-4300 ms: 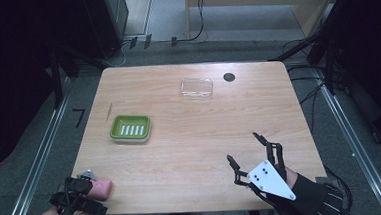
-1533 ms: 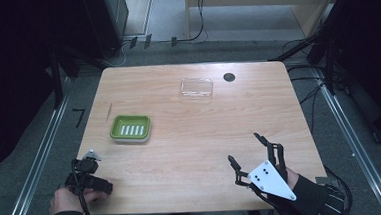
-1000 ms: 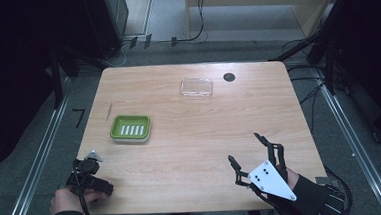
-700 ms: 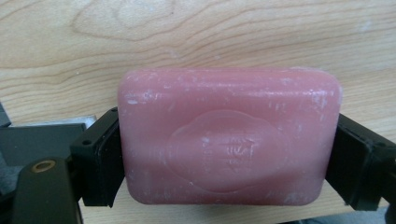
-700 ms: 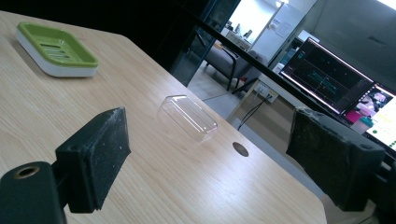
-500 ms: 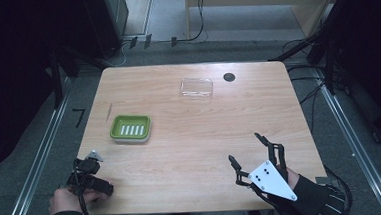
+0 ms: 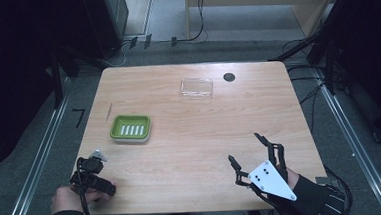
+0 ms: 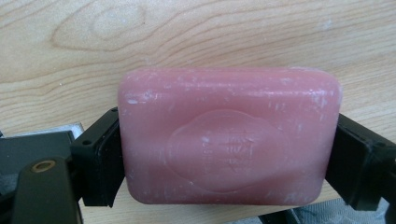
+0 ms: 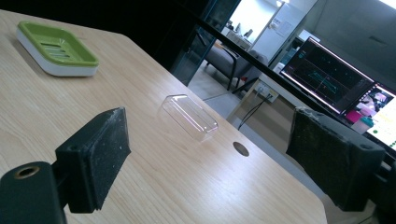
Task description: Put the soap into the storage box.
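We've got the left hand-held gripper [image 8: 224,154] clamped on the soap [image 8: 229,135] by its short ends; feels solid but slick, so squeeze firmly.

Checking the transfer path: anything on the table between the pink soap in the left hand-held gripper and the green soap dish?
Nothing visible. The left hand-held gripper grips the pink soap; bare wood lies between it and the green soap dish. The clear lid sits off to the side.

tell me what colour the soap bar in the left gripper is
Pink; the soap bar shows best in the left gripper view.
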`<action>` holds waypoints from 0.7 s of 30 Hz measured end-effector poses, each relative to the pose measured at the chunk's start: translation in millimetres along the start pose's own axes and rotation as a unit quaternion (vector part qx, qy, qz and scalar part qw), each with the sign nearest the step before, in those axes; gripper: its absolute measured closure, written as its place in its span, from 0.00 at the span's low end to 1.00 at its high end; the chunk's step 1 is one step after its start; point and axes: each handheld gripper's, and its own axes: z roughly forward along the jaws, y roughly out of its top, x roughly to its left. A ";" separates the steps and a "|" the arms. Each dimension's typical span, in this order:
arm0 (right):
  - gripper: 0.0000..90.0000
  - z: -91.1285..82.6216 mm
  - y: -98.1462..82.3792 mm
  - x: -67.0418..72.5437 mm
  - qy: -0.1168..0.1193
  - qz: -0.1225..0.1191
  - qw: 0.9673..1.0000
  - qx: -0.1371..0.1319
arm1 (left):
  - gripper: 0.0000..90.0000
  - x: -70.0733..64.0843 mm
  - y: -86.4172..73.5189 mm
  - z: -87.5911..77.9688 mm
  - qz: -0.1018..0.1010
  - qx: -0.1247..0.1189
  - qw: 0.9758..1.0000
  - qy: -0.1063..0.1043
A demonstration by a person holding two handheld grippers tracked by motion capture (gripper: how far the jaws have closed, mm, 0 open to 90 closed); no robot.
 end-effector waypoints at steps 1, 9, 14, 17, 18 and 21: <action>0.15 0.0 0.0 0.0 0.000 0.000 1.000 0.000 | 0.15 -0.2 0.2 -0.3 0.001 0.000 1.000 0.000; 0.15 0.0 0.0 0.0 0.000 0.000 1.000 0.000 | 0.15 -4.0 7.8 -3.7 0.012 -0.002 1.000 -0.001; 0.15 0.0 0.0 0.0 -0.001 -0.001 1.000 0.000 | 0.15 -6.4 12.2 -5.8 0.020 -0.008 1.000 -0.003; 0.15 -0.4 0.1 0.1 0.000 0.001 1.000 0.001 | 0.15 -7.5 15.2 -6.1 0.025 -0.007 1.000 0.000; 0.15 -0.4 0.1 0.1 0.000 0.001 1.000 0.001 | 0.15 -8.0 16.0 -6.4 0.023 -0.011 1.000 0.001; 0.15 -0.2 -0.1 0.0 0.000 0.000 1.000 0.000 | 0.15 -8.1 19.0 -9.0 0.025 -0.011 1.000 0.001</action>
